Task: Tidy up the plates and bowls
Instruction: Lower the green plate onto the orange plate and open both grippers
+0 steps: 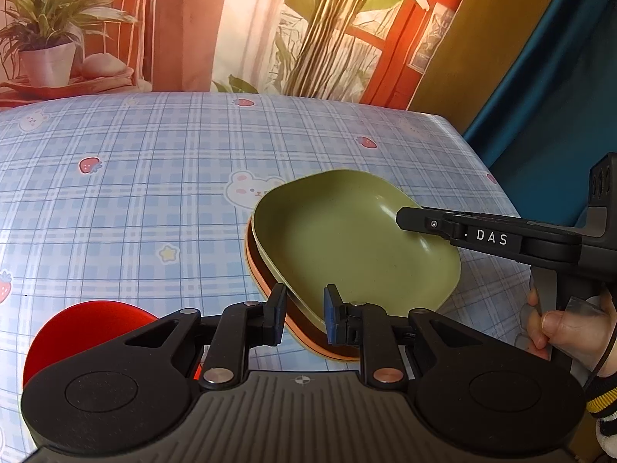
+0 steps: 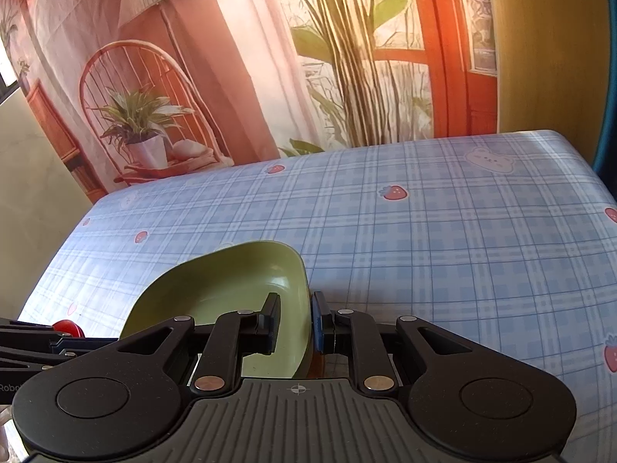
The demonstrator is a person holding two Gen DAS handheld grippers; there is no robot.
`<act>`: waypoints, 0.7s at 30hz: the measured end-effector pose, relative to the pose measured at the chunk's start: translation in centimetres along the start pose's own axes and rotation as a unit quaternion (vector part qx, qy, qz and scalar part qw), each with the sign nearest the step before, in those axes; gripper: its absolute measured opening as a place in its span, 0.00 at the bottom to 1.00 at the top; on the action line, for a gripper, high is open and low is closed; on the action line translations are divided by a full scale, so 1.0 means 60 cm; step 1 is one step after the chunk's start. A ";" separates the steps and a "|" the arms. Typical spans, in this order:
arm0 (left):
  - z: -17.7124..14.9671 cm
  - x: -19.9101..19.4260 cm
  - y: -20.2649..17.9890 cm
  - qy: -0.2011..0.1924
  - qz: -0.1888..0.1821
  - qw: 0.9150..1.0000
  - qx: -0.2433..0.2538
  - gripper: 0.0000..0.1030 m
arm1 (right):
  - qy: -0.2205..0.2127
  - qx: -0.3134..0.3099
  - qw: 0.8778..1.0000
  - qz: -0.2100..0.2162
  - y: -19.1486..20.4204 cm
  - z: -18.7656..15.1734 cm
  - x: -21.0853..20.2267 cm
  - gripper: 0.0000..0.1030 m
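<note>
A green square bowl (image 1: 347, 247) sits nested in an orange-rimmed dark plate (image 1: 266, 289) on the blue plaid tablecloth (image 1: 154, 193). My left gripper (image 1: 304, 314) straddles the near rims of bowl and plate, jaws close around them. My right gripper (image 2: 295, 324) straddles the bowl's (image 2: 231, 281) right wall, one finger inside, one outside; it also shows in the left wrist view (image 1: 408, 220) over the bowl's far right side. A red round dish (image 1: 85, 332) lies left of my left gripper.
The table's right edge (image 1: 482, 162) drops off to a blue and yellow wall. A printed backdrop (image 2: 270, 58) with plants and a chair hangs behind the table. The table's left edge (image 2: 65, 247) shows in the right wrist view.
</note>
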State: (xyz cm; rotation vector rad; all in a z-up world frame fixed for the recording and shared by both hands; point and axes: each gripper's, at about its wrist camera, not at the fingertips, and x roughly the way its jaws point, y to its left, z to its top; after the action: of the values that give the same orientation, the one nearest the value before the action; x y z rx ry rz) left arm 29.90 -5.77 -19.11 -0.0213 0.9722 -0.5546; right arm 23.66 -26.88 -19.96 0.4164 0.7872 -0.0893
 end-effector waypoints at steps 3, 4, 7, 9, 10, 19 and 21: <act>0.000 0.001 -0.001 0.001 0.002 1.000 0.003 0.21 | 0.001 0.002 1.000 0.001 -0.002 -0.002 0.003 0.16; -0.001 0.001 -0.001 0.001 0.003 1.000 0.003 0.21 | 0.001 0.002 1.000 0.001 -0.002 -0.002 0.004 0.16; -0.001 0.004 -0.003 0.003 0.004 1.000 0.005 0.21 | 0.003 0.000 1.000 0.001 -0.002 -0.004 0.008 0.18; -0.001 0.003 -0.004 0.004 0.005 1.000 0.006 0.21 | 0.005 -0.004 1.000 0.000 0.001 -0.004 0.011 0.19; -0.001 0.001 -0.004 0.005 0.007 1.000 0.008 0.22 | 0.006 -0.007 1.000 -0.001 0.003 -0.005 0.012 0.21; -0.006 -0.032 -0.001 -0.014 0.020 1.000 0.004 0.28 | -0.009 -0.019 1.000 -0.010 0.024 -0.009 -0.003 0.28; -0.008 -0.045 0.007 -0.023 0.023 0.999 -0.003 0.32 | -0.015 -0.019 1.000 -0.009 0.028 -0.013 -0.012 0.28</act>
State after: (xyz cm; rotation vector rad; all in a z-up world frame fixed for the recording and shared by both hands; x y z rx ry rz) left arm 28.51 -4.08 -17.41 -0.0170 0.9281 -0.5078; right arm 23.02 -25.08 -19.37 0.3711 0.7620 -0.0973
